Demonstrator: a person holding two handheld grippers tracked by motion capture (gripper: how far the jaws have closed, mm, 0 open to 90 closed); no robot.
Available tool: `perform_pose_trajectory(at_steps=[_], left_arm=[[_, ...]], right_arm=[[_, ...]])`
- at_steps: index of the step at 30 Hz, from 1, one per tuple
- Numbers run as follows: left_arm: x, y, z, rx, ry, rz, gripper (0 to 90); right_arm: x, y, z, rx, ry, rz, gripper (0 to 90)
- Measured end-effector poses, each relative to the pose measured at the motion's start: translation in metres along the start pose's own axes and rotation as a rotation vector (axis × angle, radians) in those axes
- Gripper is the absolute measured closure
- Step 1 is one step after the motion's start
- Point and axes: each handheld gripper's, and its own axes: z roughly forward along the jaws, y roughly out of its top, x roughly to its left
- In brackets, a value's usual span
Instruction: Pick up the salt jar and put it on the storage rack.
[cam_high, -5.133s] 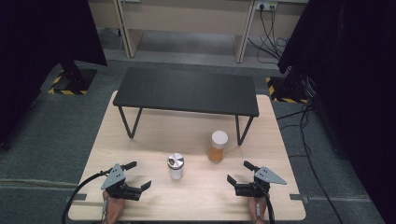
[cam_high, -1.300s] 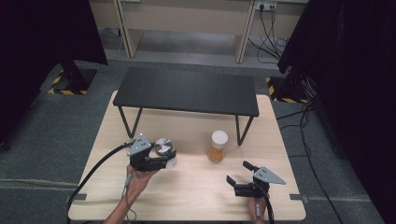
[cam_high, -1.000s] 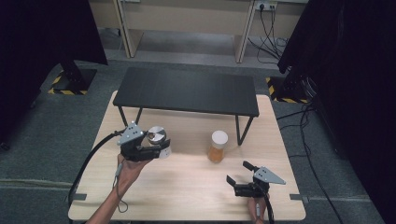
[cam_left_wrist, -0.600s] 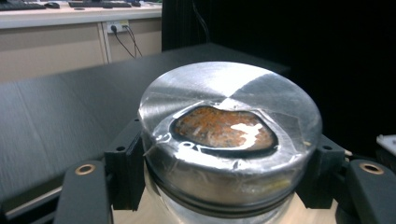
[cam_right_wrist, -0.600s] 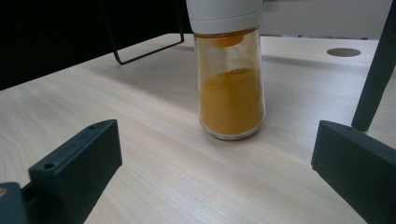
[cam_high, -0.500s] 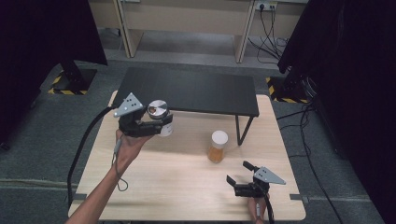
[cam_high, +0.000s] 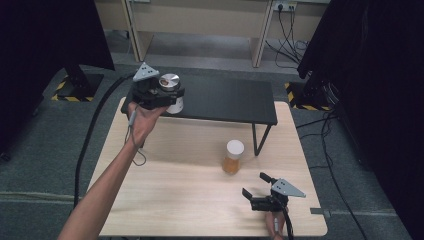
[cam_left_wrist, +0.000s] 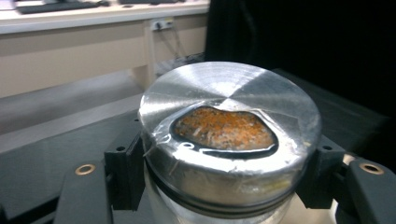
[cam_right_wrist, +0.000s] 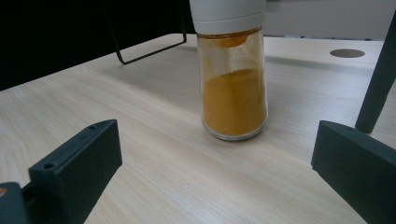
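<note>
Silver-lidded jar (cam_high: 170, 92) carries an orange smear on top.

Left gripper (cam_high: 167, 97) is showing black blocky jaws w/ small brass screw holes, grey 3-corner plate on top, thick black cable trailing off. Right gripper (cam_high: 257, 191) is looking the same: black, grey plate. Arm is wearing no sleeve.

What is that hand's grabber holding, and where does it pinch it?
The left gripper holds the silver-lidded jar, its fingers pinching the sides just under the lid. The right gripper holds nothing.
</note>
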Motion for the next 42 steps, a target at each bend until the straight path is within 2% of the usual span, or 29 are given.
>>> perform_pose_trajectory(at_steps=[3, 6, 10, 17, 19, 25, 31, 40, 42], left_arm=[[0.004, 0.003, 0.011, 0.0, 0.05, -0.032, 31.3], [0.007, 0.007, 0.021, 0.025, 0.095, -0.028, 31.3], [0.009, 0.006, 0.027, 0.044, 0.113, -0.024, 31.3], [0.012, 0.003, 0.035, 0.048, 0.159, -0.051, 31.3], [0.013, 0.002, 0.037, 0.045, 0.156, -0.059, 31.3], [0.008, 0.001, 0.044, 0.067, 0.178, -0.038, 31.2], [0.006, -0.001, 0.045, 0.063, 0.181, -0.038, 31.2], [0.011, -0.001, 0.044, 0.07, 0.165, -0.043, 30.4], [0.014, -0.001, 0.044, 0.075, 0.15, -0.041, 25.1]], right_arm=[[0.0, 0.0, 0.0, 0.001, 0.002, -0.001, 1.6], [-0.001, 0.0, 0.0, -0.002, 0.001, 0.001, 1.5], [-0.001, 0.0, 0.0, -0.002, 0.004, 0.001, 1.5], [-0.002, 0.0, 0.0, -0.002, 0.009, 0.002, 1.5], [-0.002, 0.0, 0.0, -0.002, 0.01, 0.002, 1.6], [-0.003, 0.0, 0.001, -0.003, 0.015, 0.001, 1.5], [-0.003, 0.0, 0.001, -0.003, 0.016, 0.002, 1.5], [-0.003, -0.001, 0.0, -0.005, 0.014, 0.0, 1.5], [-0.003, -0.001, 0.0, -0.004, 0.014, 0.0, 1.5]])
